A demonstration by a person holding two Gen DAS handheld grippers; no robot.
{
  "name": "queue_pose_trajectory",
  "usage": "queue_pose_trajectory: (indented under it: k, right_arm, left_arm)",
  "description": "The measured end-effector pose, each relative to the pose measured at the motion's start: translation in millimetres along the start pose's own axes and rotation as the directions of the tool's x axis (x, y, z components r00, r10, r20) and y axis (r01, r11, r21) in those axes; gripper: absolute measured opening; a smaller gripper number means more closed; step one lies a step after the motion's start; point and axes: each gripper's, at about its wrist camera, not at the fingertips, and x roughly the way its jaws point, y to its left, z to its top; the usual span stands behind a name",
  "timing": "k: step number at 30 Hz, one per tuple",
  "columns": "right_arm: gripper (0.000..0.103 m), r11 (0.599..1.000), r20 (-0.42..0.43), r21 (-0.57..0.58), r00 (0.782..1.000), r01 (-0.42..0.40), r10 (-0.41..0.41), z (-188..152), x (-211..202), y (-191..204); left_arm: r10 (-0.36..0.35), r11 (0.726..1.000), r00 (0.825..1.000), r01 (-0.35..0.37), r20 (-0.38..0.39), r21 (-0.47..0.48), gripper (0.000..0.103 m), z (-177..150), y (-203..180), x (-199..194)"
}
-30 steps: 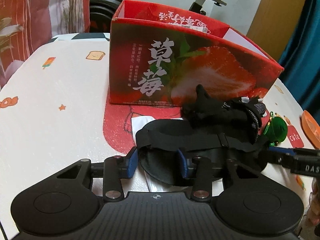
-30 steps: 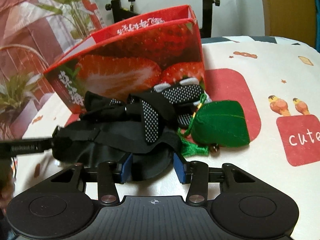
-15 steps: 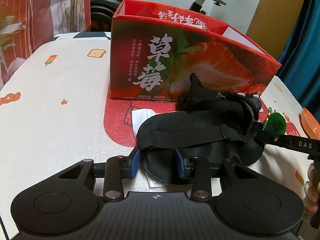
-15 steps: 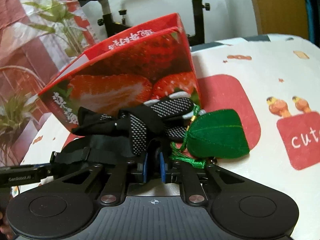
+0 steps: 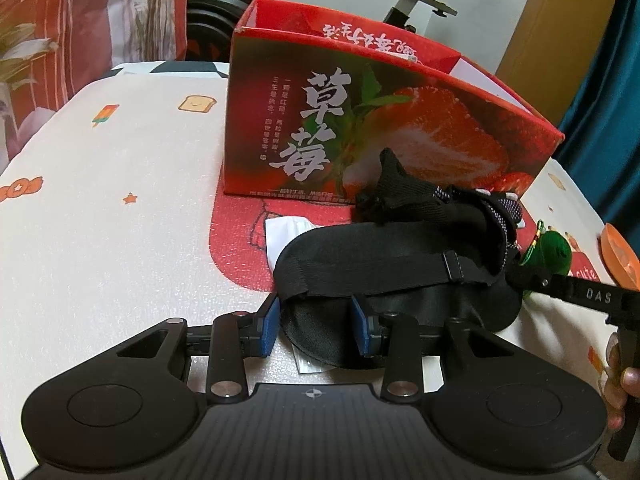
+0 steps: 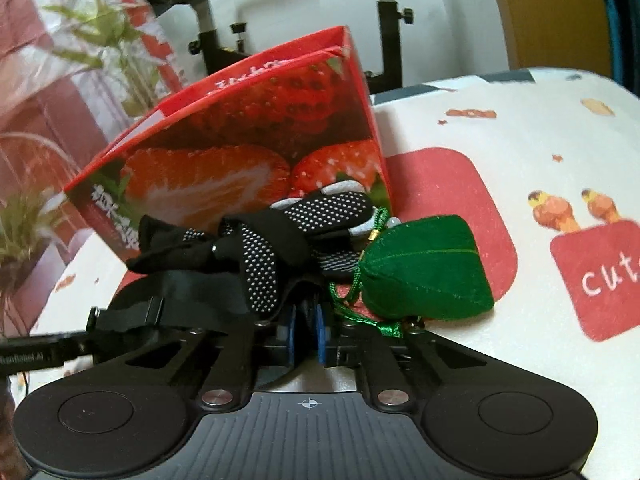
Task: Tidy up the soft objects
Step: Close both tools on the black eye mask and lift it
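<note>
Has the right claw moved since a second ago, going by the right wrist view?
Yes. The right claw has pushed forward toward the strawberry box, under the dotted gloves, and its jaws have just been closing on black fabric of the eye mask.

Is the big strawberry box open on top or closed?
Open. The strawberry box has no lid on top; its inner red walls show.

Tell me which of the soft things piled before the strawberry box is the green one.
The leaf-shaped plush pouch, at the right end of the pile. The eye mask and dotted gloves beside it are black.
</note>
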Motion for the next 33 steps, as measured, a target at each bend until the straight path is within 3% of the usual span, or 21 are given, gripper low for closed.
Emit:
queue_pose_trajectory:
  k: [4,10,18,22,33]
  right_arm:
    - [0.006,0.999,-0.003,-0.042,1.000,0.019,-0.019,-1.2,-6.2,2.8]
    - [0.006,0.998,-0.014,-0.059,0.999,0.034,-0.035,-4.1,-10.2,1.0]
    - [0.006,0.996,-0.021,-0.082,0.999,0.040,-0.042,-8.0,-11.5,0.6]
    - [0.006,0.997,-0.026,-0.073,0.999,0.036,-0.038,-6.9,-13.4,1.7]
    - [0.005,0.999,0.010,-0.013,0.999,-0.053,0.053,0.9,-39.6,7.8]
  left_arm:
    - [0.003,1.000,1.000,-0.003,0.013,-0.031,0.040,-0.9,3.5,-6.8]
    - [0.006,0.996,0.996,0.002,0.093,-0.084,0.041,0.9,14.0,-24.6]
    - [-0.046,0.988,0.998,0.050,0.035,-0.146,0.040,-5.7,14.8,-7.4]
    - [-0.029,0.993,0.999,0.032,0.031,-0.109,0.015,-8.4,4.9,-8.4]
    - [-0.006,0.999,0.995,0.012,0.097,-0.053,0.009,-2.0,-5.9,-38.6]
